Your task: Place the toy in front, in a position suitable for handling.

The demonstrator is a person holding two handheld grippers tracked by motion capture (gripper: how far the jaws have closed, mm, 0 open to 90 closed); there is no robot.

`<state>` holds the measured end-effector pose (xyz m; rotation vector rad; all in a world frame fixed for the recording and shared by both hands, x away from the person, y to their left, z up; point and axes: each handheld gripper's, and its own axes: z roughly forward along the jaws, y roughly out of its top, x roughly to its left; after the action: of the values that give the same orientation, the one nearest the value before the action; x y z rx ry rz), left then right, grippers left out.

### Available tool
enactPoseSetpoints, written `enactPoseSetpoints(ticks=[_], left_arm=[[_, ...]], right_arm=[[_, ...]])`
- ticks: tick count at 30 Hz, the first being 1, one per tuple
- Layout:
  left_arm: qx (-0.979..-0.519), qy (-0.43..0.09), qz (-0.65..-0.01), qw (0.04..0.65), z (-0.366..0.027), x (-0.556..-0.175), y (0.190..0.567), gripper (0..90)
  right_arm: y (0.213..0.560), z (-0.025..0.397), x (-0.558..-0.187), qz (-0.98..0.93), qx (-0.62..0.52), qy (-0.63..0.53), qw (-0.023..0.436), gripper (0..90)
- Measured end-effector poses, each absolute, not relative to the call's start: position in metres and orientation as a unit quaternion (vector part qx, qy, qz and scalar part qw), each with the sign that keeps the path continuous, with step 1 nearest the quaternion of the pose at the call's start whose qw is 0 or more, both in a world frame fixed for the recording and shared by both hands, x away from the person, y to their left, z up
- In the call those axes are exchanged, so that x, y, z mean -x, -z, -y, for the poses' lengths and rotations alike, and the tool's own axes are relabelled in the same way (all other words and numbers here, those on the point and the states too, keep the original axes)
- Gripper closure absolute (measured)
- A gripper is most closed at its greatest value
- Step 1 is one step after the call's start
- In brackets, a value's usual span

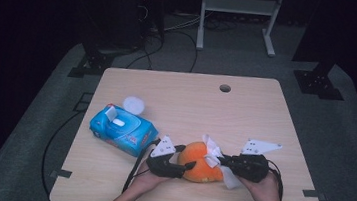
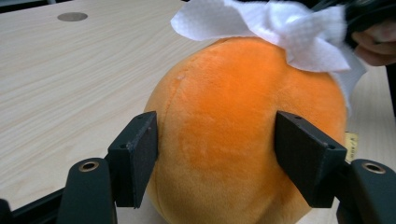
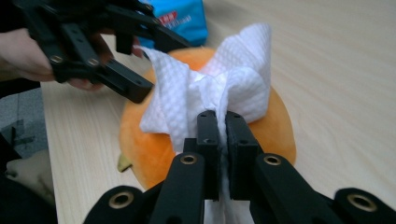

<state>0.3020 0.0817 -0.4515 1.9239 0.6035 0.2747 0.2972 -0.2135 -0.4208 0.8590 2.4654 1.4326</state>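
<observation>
On the table (image 1: pixel 265 119), near its front edge at about 6 o'clock from the centre, lies an orange plush ball (image 1: pixel 200 164). The left gripper (image 1: pixel 185 168) comes to it from the 9 o'clock side. In the left gripper view its two jaws stand apart on both flanks of the plush (image 2: pixel 243 130); the pads (image 2: pixel 142 154) touch the fabric or are just beside it, so this gripper is clasping the ball at a wide setting.

The right gripper (image 1: pixel 219 160) comes from the 3 o'clock side. In the right gripper view its jaws [no point] are nearly together and pinch a white wipe (image 3: pixel 219 88) between them. The wipe is bunched up and rests on the top of the plush (image 3: pixel 275 126), touching it. In the high view the wipe (image 1: pixel 211 148) shows at the 1 o'clock side of the ball, with another part hanging below the gripper toward 5 o'clock.

A blue pack of wipes (image 1: pixel 123 130) lies at 10 o'clock from the ball, well apart from it, with its flap open. A small white round thing (image 1: pixel 134 105) lies just behind the pack at 12 o'clock. A round hole (image 1: pixel 225 88) is in the table near the far edge.
</observation>
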Motion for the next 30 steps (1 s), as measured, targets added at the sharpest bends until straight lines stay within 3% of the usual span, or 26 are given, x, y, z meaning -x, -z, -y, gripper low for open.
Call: enactPoseSetpoints(ticks=[12, 16, 22, 24, 27, 30], left_arm=[[-0.812, -0.132, -0.222, 0.523, -0.072, -0.292, 0.451, 31.6], [-0.811, -0.134, -0.220, 0.525, -0.070, -0.290, 0.451, 31.7], [-0.814, -0.138, -0.210, 0.523, -0.067, -0.287, 0.452, 31.2], [-0.813, -0.136, -0.208, 0.526, -0.067, -0.287, 0.450, 28.2], [-0.808, -0.134, -0.219, 0.530, -0.069, -0.292, 0.447, 9.5], [-0.811, -0.098, -0.228, 0.531, -0.069, -0.299, 0.453, 6.8]], right_arm=[[0.417, 0.214, -0.297, -0.821, -0.287, -0.486, 0.085, 85.7], [0.420, 0.223, -0.301, -0.825, -0.312, -0.459, 0.107, 85.6], [0.409, 0.206, -0.290, -0.829, -0.259, -0.486, 0.100, 85.4], [0.414, 0.206, -0.293, -0.834, -0.259, -0.479, 0.092, 85.5], [0.416, 0.211, -0.293, -0.838, -0.257, -0.473, 0.082, 85.6], [0.417, 0.215, -0.292, -0.839, -0.254, -0.477, 0.072, 85.5]])
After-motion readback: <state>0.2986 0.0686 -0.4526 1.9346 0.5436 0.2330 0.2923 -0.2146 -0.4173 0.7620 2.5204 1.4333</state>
